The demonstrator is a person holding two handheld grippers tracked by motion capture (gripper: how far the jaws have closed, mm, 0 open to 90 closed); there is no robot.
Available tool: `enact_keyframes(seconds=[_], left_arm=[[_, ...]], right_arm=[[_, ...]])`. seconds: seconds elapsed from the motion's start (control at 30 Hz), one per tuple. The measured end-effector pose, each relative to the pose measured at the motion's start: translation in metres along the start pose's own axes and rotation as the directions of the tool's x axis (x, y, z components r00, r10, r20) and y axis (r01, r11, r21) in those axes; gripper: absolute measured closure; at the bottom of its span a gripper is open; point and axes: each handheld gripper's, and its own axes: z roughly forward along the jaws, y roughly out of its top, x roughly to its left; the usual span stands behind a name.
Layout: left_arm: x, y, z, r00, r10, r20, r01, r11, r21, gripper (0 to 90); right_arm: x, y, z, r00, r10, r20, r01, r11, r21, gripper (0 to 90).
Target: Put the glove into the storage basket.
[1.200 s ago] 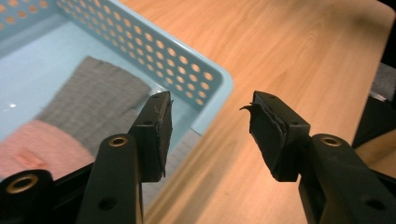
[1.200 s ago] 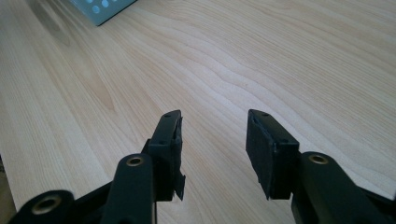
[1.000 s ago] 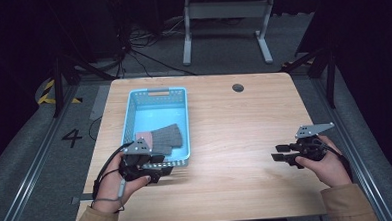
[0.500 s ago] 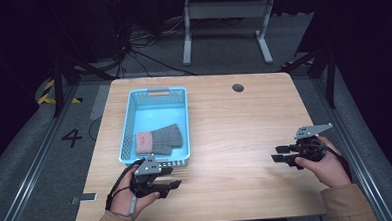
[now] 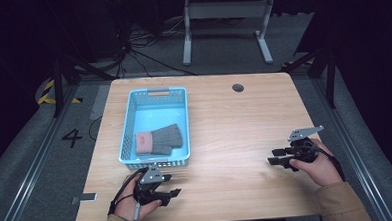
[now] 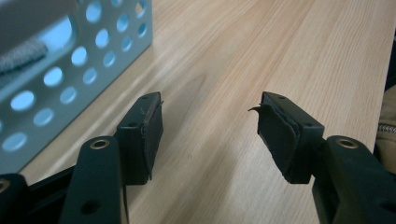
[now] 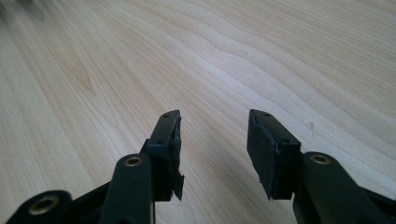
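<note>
1. The bench [image 5: 235,129] is the largest thing here: a pale wooden top with long straight grain, rounded corners and a small dark round port [image 5: 238,87] near its far edge. Most of it lies bare.

2. The basket [image 5: 156,127] stands on the left half of the bench. It is a light blue plastic rectangle with walls pierced by rows of round holes, which show close up in the left gripper view [image 6: 70,70], and a handle slot in the far rim.

3. The glove [image 5: 160,141] lies flat on the basket's floor toward its near end. It is grey ribbed knit with a pink cuff, soft and limp, its fingers pointing right. Judging by how it lies, the putting-away looks done; I see nothing else on the bench left to gather.

4. The left claw [image 5: 162,194] sits low over the bench just in front of the basket's near wall, apart from it. It is released and grasps nothing; its black jaws stand spread over bare wood, with worn rubbery pads [image 6: 152,130] fraying at the edges.

5. The right claw [image 5: 278,157] rests near the bench's right edge, well apart from the basket. It too is released and empty, its flat pads [image 7: 261,149] parted over bare grain.
</note>
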Motion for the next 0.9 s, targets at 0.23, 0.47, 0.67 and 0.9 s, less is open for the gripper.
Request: enact_keyframes(seconds=[0.23,0.47,0.67,0.9], left_arm=[[0.0,0.0,0.0,1.0,-0.008,0.002,0.008,0.9999,0.009,39.7],[0.0,0.0,-0.001,0.9999,-0.01,0.003,0.01,0.9999,0.011,39.1],[-0.002,0.001,-0.001,0.9999,-0.005,0.014,0.005,0.9999,0.016,38.5],[-0.002,-0.001,-0.005,1.0,0.0,0.007,0.0,1.0,0.007,34.4]], right_arm=[[-0.001,-0.003,0.014,0.9995,-0.031,-0.003,0.031,0.999,0.02,52.6],[0.001,-0.005,0.024,0.9957,-0.09,0.02,0.09,0.995,0.033,48.9],[0.001,-0.006,0.025,0.9957,-0.091,0.017,0.09,0.995,0.036,47.6],[0.001,-0.002,0.025,0.9962,-0.085,0.022,0.084,0.996,0.026,45.7]])
